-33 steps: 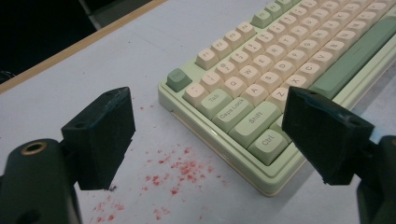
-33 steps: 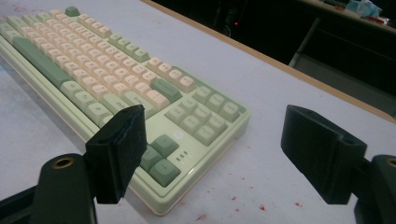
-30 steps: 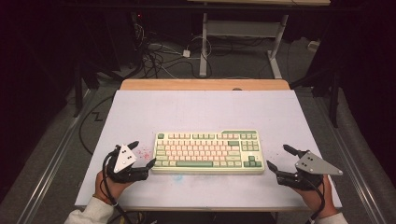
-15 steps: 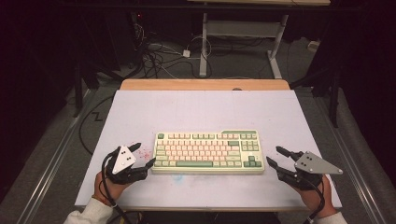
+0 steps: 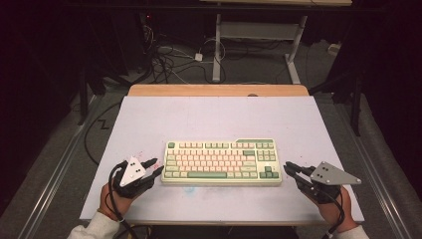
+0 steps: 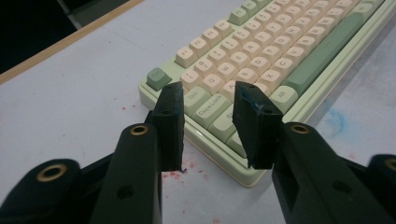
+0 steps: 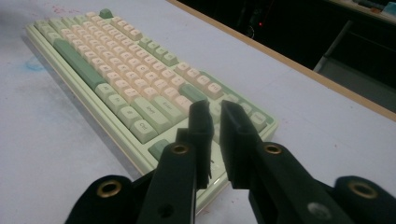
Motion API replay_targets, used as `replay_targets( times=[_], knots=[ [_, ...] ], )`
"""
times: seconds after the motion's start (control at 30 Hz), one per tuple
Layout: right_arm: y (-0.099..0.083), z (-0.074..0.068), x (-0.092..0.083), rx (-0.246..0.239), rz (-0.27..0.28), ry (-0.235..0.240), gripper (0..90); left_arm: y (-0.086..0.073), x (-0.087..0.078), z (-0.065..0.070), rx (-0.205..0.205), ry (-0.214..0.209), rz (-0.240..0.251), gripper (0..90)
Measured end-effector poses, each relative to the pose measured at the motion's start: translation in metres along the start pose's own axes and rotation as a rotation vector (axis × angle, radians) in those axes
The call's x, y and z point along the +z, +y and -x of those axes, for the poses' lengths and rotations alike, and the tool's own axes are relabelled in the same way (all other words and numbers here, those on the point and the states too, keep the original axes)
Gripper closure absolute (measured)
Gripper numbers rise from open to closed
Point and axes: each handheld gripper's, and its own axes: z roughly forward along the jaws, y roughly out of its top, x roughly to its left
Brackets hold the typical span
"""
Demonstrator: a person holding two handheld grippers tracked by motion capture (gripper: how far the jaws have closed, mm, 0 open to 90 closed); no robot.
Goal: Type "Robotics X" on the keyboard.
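1. High view: the keyboard (image 5: 221, 162) lies in the lower middle of the frame, on the near part of the white desk (image 5: 219, 114).
   - The left claw (image 5: 155, 167) sits just beside its left end, at the lower left.
   - The right claw (image 5: 287, 168) sits near its right end, at the lower right, with a small bit of desk between.
   - I think the step is getting both claws ready to move or press the keyboard.
   - To do it well, bring both claws in slowly and evenly, so the keyboard does not spin or slide off the near edge.

2. Left gripper view: this claw (image 6: 208, 93) is partly open, and its jaws have just been closing.
   - Nothing is between them; the keys seen through the gap are farther off.
   - Up close you can read keys like Tab and Caps Lock on the keyboard (image 6: 261, 56).
   - You can also see red specks (image 6: 175, 173) and a blue smudge (image 6: 334, 122) on the desk.
   - From above, these marks are very faint.

3. Right gripper view: this claw (image 7: 215, 109) is almost shut, with a thin gap left, and it has just been closing too.
   - It holds nothing.
   - It points at the near corner of the keyboard (image 7: 116, 70), at the lower middle of the frame.
   - This view shows that the thin gap is empty, which is too small to tell from above.
   - Keep the tips low and aimed at the frame, not the keys.
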Motion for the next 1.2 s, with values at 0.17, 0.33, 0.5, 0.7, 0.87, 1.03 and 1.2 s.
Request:
replay_targets(
  times=[0.17, 0.33, 0.5, 0.7, 0.87, 1.03, 1.2],
  knots=[
    [0.002, -0.001, 0.001, -0.006, -0.004, 0.018, 87.5, -0.001, -0.001, -0.001, -0.009, -0.011, -0.002, 68.6],
    [0.004, -0.004, 0.003, -0.016, -0.012, 0.024, 89.8, -0.001, -0.001, -0.001, -0.029, -0.024, -0.007, 76.5],
    [0.005, -0.006, 0.004, -0.019, -0.011, 0.033, 89.9, -0.001, -0.001, -0.002, -0.037, -0.029, -0.023, 82.4],
    [0.006, -0.009, 0.006, -0.031, -0.013, 0.049, 90.0, -0.001, 0.001, 0.0, -0.014, -0.046, -0.049, 87.5],
    [0.008, -0.01, 0.008, -0.038, -0.018, 0.056, 90.0, -0.001, 0.002, 0.002, -0.009, -0.057, -0.057, 87.6],
    [0.014, -0.013, 0.014, -0.047, -0.031, 0.057, 90.0, -0.001, 0.004, 0.002, -0.011, -0.056, -0.061, 87.5],
    [0.021, -0.019, 0.027, -0.061, -0.065, 0.079, 90.0, 0.0, 0.006, 0.003, -0.009, -0.059, -0.065, 87.5]
  ],
)
